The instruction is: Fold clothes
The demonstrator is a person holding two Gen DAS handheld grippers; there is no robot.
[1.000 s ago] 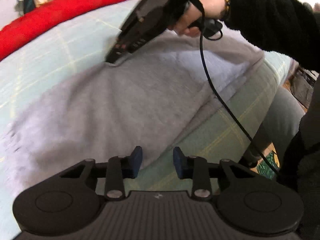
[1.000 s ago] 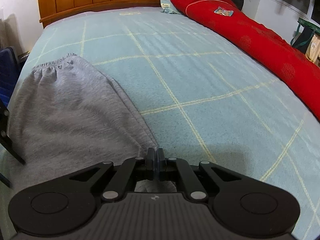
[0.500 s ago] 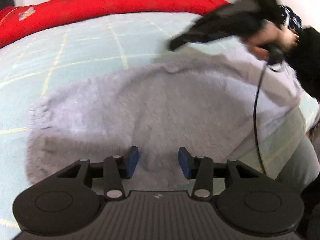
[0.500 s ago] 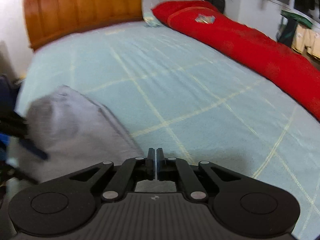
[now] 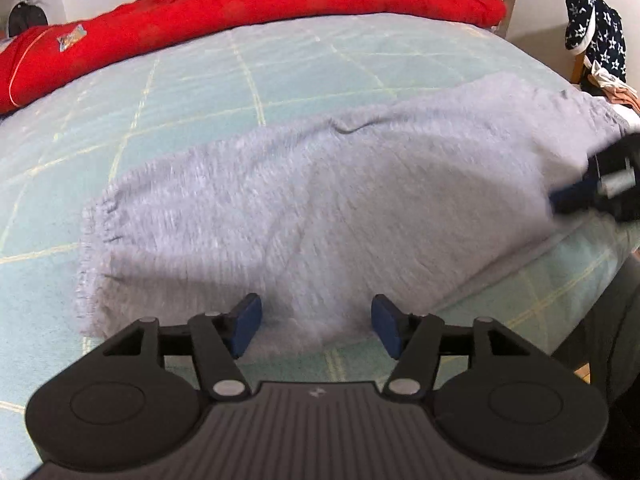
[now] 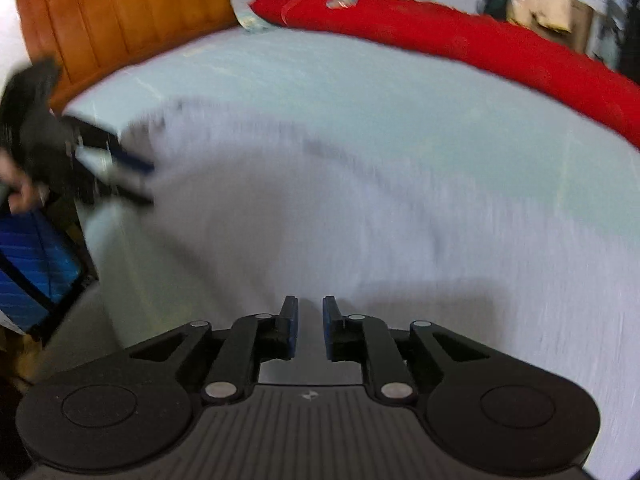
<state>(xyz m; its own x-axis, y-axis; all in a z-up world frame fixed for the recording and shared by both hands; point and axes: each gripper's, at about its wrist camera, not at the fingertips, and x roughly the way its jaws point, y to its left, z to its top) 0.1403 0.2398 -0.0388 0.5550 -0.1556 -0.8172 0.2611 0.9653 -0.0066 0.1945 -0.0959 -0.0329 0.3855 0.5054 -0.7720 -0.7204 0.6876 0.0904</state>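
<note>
Checked bed (image 5: 280,64) — grey garment (image 5: 320,200), red bolster (image 5: 240,12)

The left tool (image 5: 316,330) has just been opening its jaws wide, with the near edge of the grey garment (image 5: 320,200) lying under the gap, ungripped. The right tool (image 6: 308,328), a second ago shut at the garment's far edge, has swung to its near end, jaws just parting, nothing between them.

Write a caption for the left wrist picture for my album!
Open left hand-held gripper hovering over the folded grey garment on the checked bedspread, red bolster behind.
</note>
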